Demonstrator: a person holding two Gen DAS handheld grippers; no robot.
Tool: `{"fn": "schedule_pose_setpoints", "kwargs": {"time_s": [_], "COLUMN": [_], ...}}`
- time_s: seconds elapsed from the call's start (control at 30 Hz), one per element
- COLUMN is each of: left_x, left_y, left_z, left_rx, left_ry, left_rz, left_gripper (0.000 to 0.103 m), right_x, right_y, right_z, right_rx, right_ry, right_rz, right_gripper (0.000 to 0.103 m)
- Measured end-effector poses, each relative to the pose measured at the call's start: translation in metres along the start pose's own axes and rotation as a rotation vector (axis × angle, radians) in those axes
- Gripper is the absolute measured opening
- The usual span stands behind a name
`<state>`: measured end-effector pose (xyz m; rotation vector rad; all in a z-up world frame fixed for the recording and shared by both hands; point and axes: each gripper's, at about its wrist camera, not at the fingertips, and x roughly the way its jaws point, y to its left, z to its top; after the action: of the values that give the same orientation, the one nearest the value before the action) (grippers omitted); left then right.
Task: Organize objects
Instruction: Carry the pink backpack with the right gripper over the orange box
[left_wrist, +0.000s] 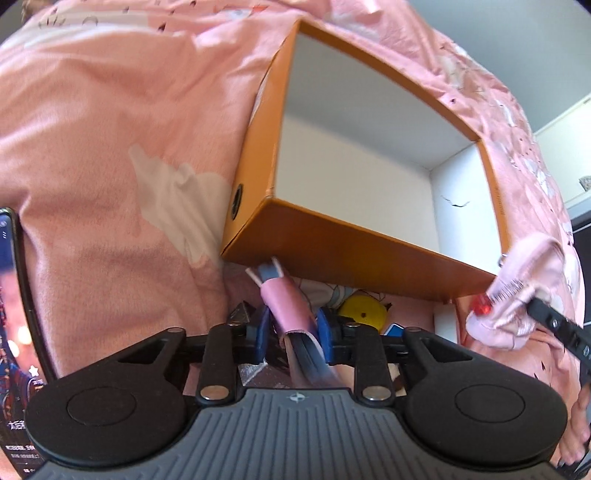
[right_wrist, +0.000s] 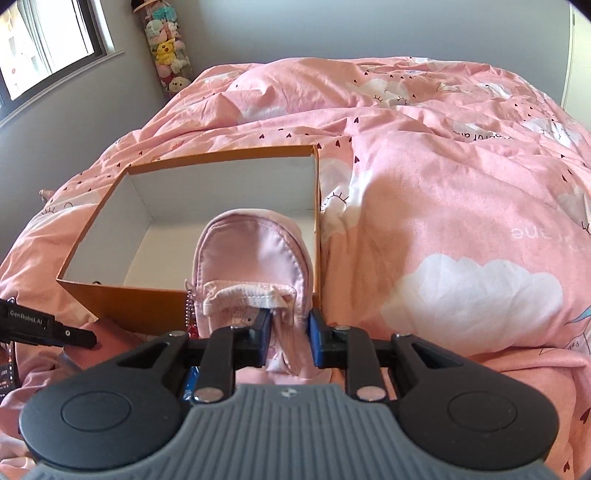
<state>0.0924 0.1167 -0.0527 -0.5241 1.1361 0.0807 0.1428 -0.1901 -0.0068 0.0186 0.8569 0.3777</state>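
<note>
An open orange box (left_wrist: 332, 236) with a white, bare inside lies on the pink bedcover. My left gripper (left_wrist: 293, 328) is shut on a narrow dark thing in a pink sleeve (left_wrist: 284, 299), which points at the box's near wall. Under it lies a yellow round object (left_wrist: 364, 312). In the right wrist view my right gripper (right_wrist: 290, 332) is shut on a small pink backpack-shaped pouch (right_wrist: 255, 254) with a bead chain, held over the near right corner of the box (right_wrist: 122, 306). The same pouch (left_wrist: 517, 295) shows at the right of the left wrist view.
The rumpled pink bedcover (right_wrist: 443, 203) spreads wide to the right of the box. A dark printed package (left_wrist: 11, 332) lies at the left. A window (right_wrist: 44, 48) and a tall tube of plush toys (right_wrist: 170, 48) stand by the grey wall behind.
</note>
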Motion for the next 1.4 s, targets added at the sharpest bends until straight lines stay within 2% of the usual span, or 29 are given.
{"fn": "schedule_pose_setpoints", "kwargs": {"time_s": [0.27,0.5,0.83,0.97,1.1,1.2,1.4], "left_x": [-0.041,-0.075,-0.098,-0.085,-0.052,-0.019,0.049], "left_y": [-0.016,-0.041,-0.083,-0.095,-0.108,-0.116,-0.123], "left_z": [-0.004,-0.008,0.022,0.043,0.06,0.07,0.079], "left_rx": [0.126,0.22,0.32,0.306,0.298,0.267,0.169], "left_ry": [-0.108,-0.177,-0.303,-0.328,-0.327,-0.294,-0.202], "left_rz": [0.001,-0.061,-0.135,-0.173,-0.194,-0.207,-0.217], "left_gripper": [0.024,0.023,0.022,0.022,0.022,0.022,0.022], "right_x": [-0.01,-0.027,-0.04,-0.04,-0.034,-0.025,-0.002], "right_y": [0.0,0.001,-0.002,-0.006,-0.009,-0.012,-0.021], "right_z": [0.007,0.012,0.029,0.043,0.057,0.066,0.082], "right_rx": [0.021,0.019,0.017,0.027,0.029,0.025,0.042], "right_ry": [-0.033,-0.08,-0.14,-0.172,-0.201,-0.211,-0.196], "right_rz": [0.035,0.045,0.055,0.051,0.022,-0.012,-0.024], "right_gripper": [0.02,0.018,0.017,0.017,0.017,0.017,0.017]}}
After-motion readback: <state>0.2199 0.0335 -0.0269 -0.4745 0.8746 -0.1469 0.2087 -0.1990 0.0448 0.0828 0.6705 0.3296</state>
